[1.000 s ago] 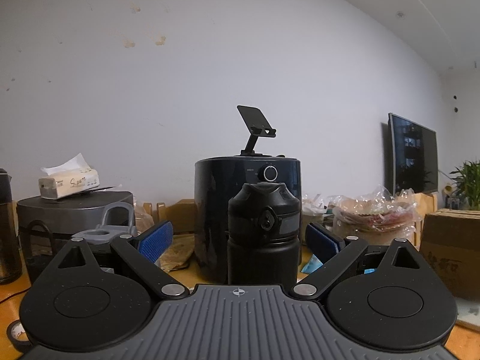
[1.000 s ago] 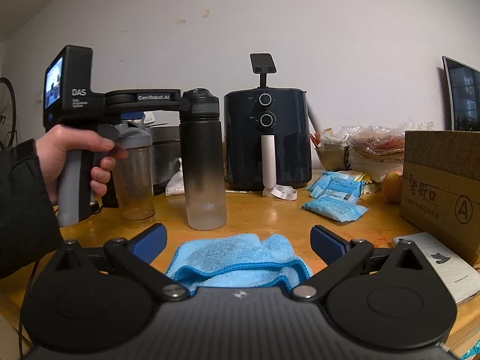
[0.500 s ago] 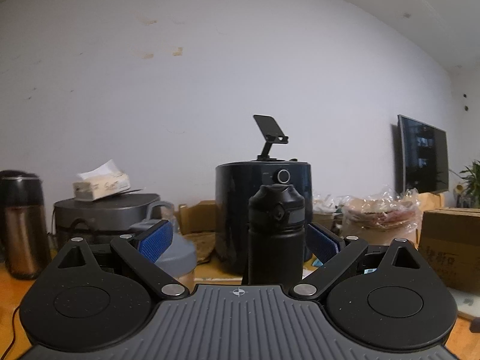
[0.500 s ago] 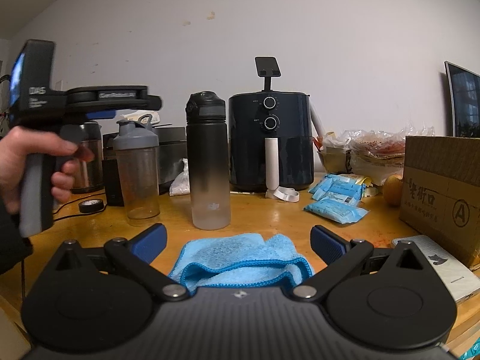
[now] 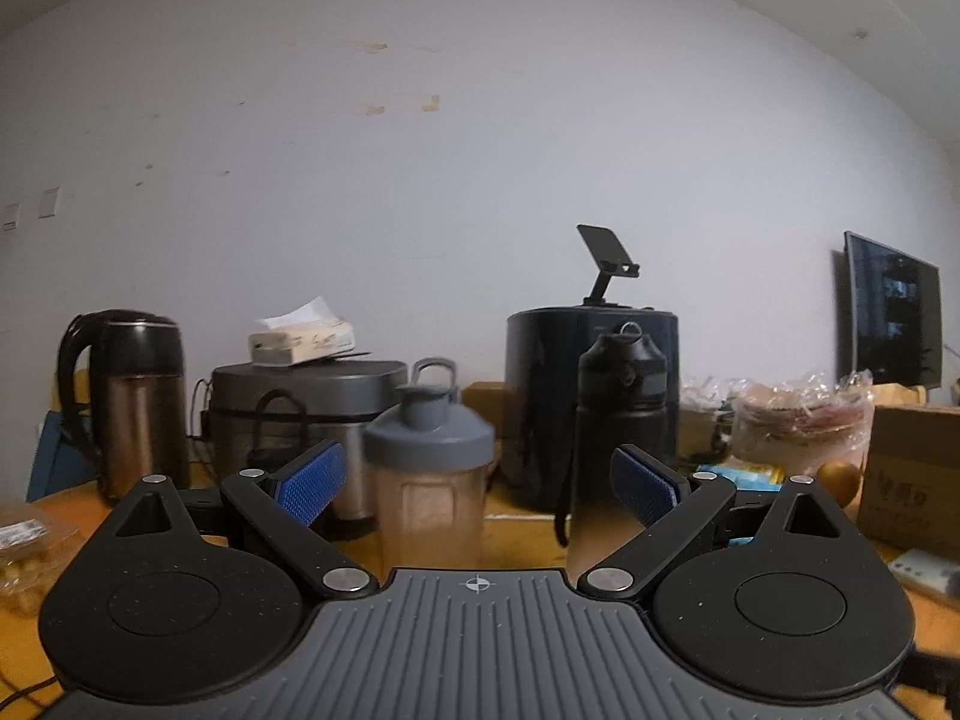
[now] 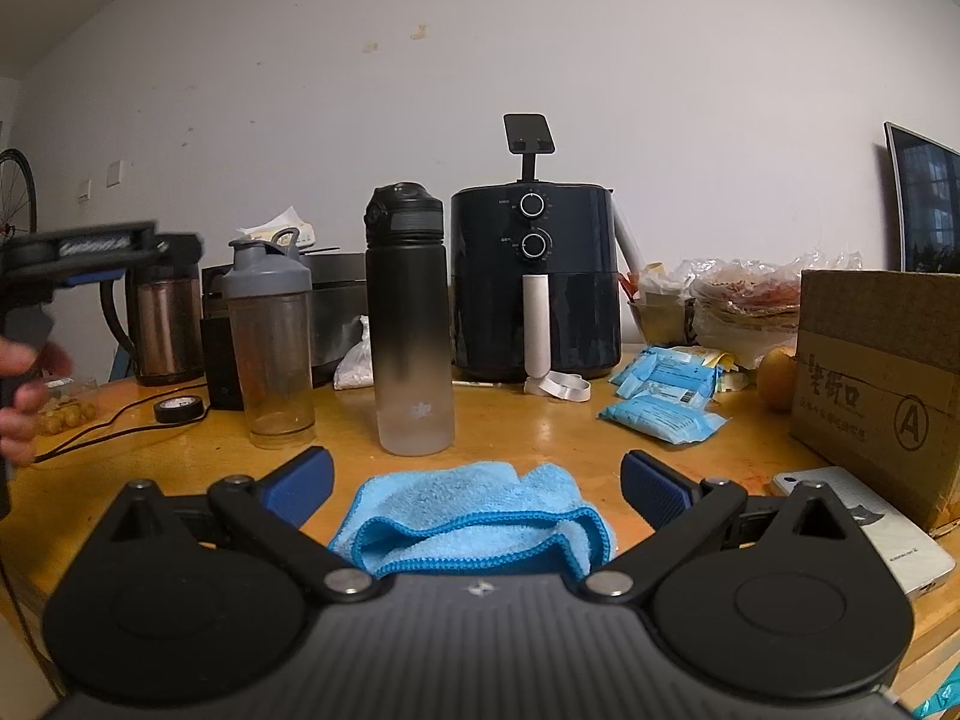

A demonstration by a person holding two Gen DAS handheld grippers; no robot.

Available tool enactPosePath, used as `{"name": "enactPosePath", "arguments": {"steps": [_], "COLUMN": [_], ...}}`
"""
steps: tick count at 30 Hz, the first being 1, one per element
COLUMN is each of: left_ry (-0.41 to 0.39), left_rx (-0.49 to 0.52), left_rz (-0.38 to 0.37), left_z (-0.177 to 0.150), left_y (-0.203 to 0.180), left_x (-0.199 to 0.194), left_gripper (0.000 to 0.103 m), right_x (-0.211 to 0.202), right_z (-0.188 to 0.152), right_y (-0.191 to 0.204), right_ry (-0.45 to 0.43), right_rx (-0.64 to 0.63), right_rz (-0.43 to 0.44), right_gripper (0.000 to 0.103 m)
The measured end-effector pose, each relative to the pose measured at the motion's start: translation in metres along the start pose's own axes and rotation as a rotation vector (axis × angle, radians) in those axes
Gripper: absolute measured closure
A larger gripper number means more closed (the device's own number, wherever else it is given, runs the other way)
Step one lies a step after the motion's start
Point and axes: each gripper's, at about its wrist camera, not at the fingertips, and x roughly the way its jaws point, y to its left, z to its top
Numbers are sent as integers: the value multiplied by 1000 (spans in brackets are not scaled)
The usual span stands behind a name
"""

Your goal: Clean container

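A clear shaker bottle (image 5: 429,480) with a grey lid stands on the wooden table (image 6: 540,426), a little ahead of my left gripper (image 5: 480,483) and in line with its gap. That gripper is open and its blue pads touch nothing. A black bottle (image 5: 621,420) fading to clear stands to the right of the shaker. In the right wrist view the shaker bottle (image 6: 270,348) and black bottle (image 6: 411,330) stand side by side. My right gripper (image 6: 477,480) is open, low over a folded blue cloth (image 6: 474,516) lying between its fingers. The left gripper (image 6: 180,247) shows blurred at far left, held by a hand (image 6: 24,384).
A black air fryer (image 6: 534,282) stands behind the bottles. A copper kettle (image 6: 162,324), a grey cooker (image 5: 306,402) and a tape roll (image 6: 177,411) are at the left. Blue packets (image 6: 660,414), a cardboard box (image 6: 882,384) and a white device (image 6: 870,528) fill the right.
My left gripper has drawn back and to the left from the black bottle; the shaker bottle now sits in front of its gap. The right gripper and cloth have stayed put.
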Motion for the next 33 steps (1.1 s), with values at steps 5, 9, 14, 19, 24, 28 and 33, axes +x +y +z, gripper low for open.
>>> {"name": "enactPosePath", "arguments": {"steps": [5, 9, 14, 19, 24, 28, 33], "left_ry": [23, 42, 82, 145, 167, 220, 290], "left_rx": [-3, -8, -17, -1, 15, 21, 9], "left_rz": [45, 80, 93, 129, 181, 223, 231], "left_z": [-10, -18, -27, -36, -43, -48, -53], "left_y": [6, 10, 15, 16, 17, 16, 17], "left_x": [-15, -26, -35, -41, -46, -45, -45], "left_gripper": [5, 5, 5, 0, 0, 0, 0], "right_x": [-1, -3, -5, -6, -7, -6, -1], "right_z": [-1, -2, -2, -3, -4, -5, -6], "right_y": [0, 0, -1, -2, -2, -1, 1], "right_ry": [2, 4, 6, 12, 23, 47, 118], "right_rx": [-3, -2, -1, -1, -1, -4, -8], "right_rz": [1, -1, -4, -4, -6, -5, 13], "right_gripper": [0, 0, 0, 0, 0, 0, 0]}}
